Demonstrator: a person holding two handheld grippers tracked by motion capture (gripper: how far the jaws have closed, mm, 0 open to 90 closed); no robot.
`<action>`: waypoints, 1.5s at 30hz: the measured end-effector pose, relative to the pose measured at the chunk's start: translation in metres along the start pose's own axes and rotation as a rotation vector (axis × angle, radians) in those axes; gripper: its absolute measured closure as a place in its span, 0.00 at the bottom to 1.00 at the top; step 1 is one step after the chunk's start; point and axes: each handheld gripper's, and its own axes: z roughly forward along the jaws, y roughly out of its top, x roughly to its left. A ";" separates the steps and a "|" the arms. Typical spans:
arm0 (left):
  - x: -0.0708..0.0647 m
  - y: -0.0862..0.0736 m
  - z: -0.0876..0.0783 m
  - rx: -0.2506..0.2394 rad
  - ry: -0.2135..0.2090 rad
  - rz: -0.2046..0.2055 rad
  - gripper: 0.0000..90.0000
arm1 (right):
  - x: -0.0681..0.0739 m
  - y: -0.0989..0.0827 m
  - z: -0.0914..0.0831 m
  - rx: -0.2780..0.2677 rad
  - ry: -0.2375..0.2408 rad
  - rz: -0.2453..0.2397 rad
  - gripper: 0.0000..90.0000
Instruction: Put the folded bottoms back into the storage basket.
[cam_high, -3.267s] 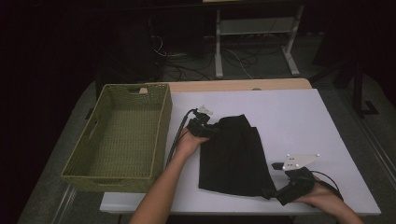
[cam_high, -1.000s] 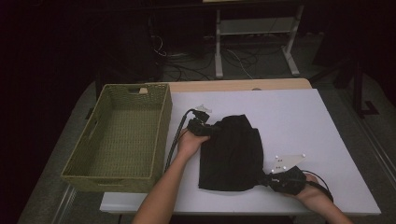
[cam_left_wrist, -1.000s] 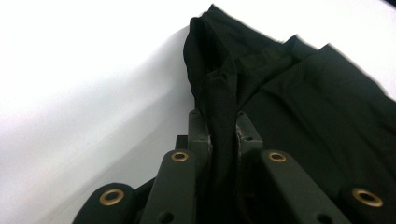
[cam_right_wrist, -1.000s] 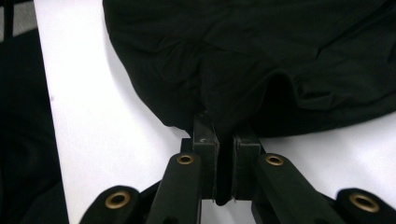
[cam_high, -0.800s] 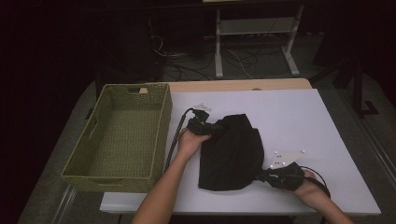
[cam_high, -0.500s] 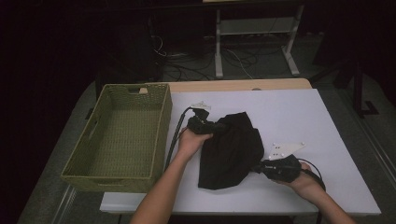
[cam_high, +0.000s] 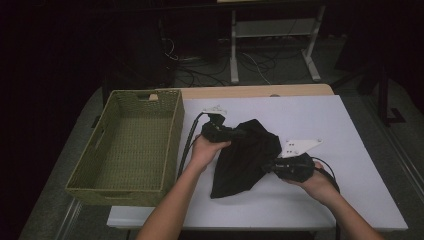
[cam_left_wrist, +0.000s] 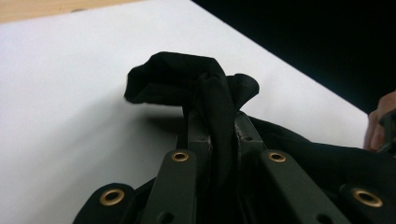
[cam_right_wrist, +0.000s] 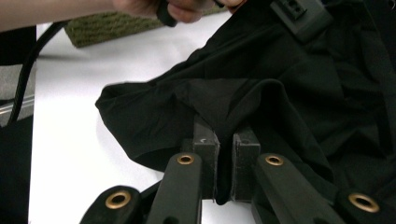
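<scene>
Empty green woven basket (cam_high: 131, 145) on the white table's (cam_high: 350, 140) left edge, white metal frame (cam_high: 272, 37) behind.

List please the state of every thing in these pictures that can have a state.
Black fabric garment: bunched, partly lifted, pinched at two places.
Left hand-held gripper: shut on the garment.
Right hand-held gripper: shut on the garment.
Green woven rectangular basket: upright, nothing seen inside.

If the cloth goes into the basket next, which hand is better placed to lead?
Probably left. The left hand-held gripper is shut on the cloth on the side next to the basket; the right hand-held gripper grips the far side.
</scene>
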 end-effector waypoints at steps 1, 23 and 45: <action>-0.001 0.001 -0.001 -0.003 -0.001 -0.001 0.90 | -0.001 0.002 0.000 -0.005 0.000 0.000 0.92; -0.033 0.065 -0.036 -0.028 0.042 0.025 0.90 | -0.015 0.072 -0.021 -0.125 0.006 -0.037 0.92; -0.039 0.094 -0.115 -0.078 0.118 0.024 0.90 | -0.007 0.144 -0.007 -0.198 0.063 -0.088 0.92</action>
